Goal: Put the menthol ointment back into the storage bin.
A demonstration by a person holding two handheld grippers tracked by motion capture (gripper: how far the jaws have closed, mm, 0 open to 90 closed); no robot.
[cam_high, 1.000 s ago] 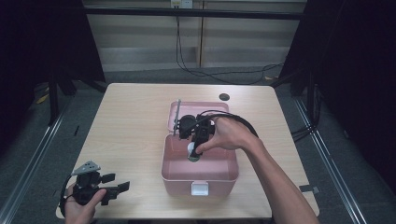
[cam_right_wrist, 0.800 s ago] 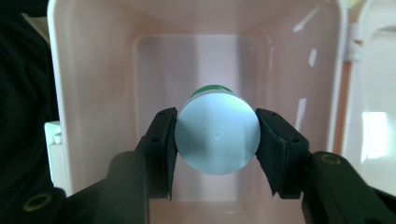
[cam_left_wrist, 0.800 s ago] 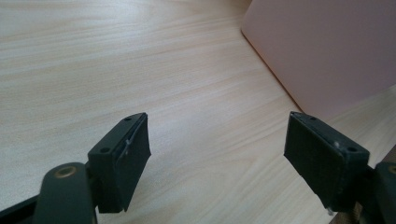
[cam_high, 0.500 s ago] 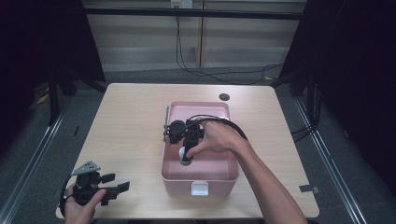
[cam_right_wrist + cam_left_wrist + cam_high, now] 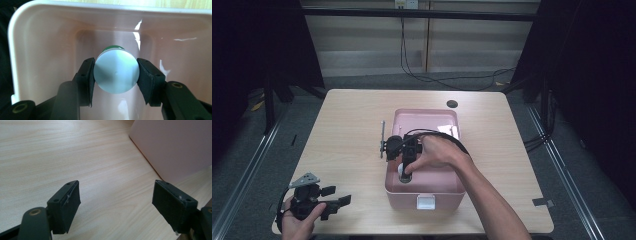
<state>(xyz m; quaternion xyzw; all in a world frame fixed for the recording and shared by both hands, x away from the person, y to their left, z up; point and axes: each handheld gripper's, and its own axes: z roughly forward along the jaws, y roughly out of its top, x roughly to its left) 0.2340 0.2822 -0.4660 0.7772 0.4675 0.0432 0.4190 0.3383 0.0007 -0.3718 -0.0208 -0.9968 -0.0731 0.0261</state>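
Right gripper point(image 5: 116, 75) shifted nearward inside pink bin point(image 5: 424, 189), clamped on white-capped bottle point(image 5: 116, 74) for placement; left gripper point(image 5: 117, 202) idle, gaping.

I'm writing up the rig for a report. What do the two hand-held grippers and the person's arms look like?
Both are black. The left hand-held gripper has a grey three-cornered plate on top and two flat, rectangular black jaws with small screw holes; a brass-coloured rivet sits at a jaw arm. The right hand-held gripper has the same black padded jaws, and a black cable loops from it. The forearms are bare, with no sleeves showing.
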